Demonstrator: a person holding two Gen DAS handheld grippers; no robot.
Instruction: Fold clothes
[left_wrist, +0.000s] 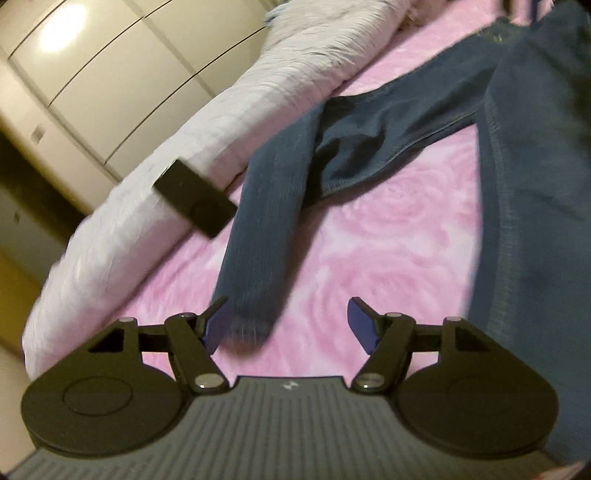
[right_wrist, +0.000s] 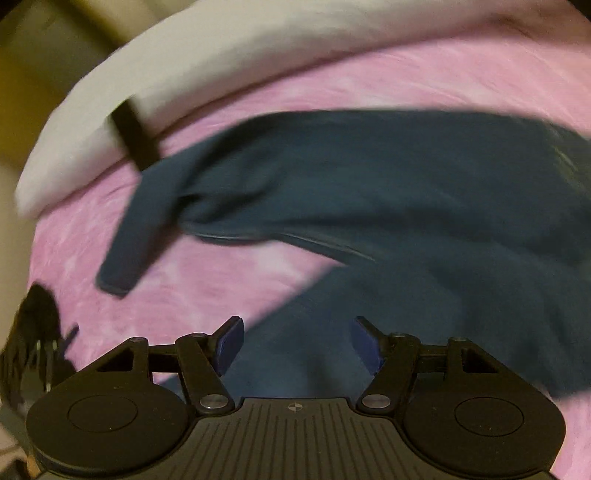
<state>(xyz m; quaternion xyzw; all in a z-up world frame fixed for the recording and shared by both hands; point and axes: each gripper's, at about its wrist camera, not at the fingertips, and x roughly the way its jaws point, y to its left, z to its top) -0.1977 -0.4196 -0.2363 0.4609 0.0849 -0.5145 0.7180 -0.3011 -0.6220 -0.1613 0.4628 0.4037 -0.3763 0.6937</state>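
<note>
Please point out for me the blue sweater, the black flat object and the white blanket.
blue sweater (left_wrist: 417, 122): left wrist view, on the body.
black flat object (left_wrist: 195, 199): left wrist view, its top face.
white blanket (left_wrist: 147, 177): left wrist view, its rolled edge.

The place is a home bedroom. A bed (left_wrist: 388, 236) covered in a pink rose-patterned sheet fills both views, with a rolled white quilt (left_wrist: 192, 147) lying along its far edge. Beyond it stands a cream wardrobe (left_wrist: 96, 74) with glossy doors reflecting a ceiling light. A dark blue garment (right_wrist: 369, 177) lies spread on the bed.
</note>
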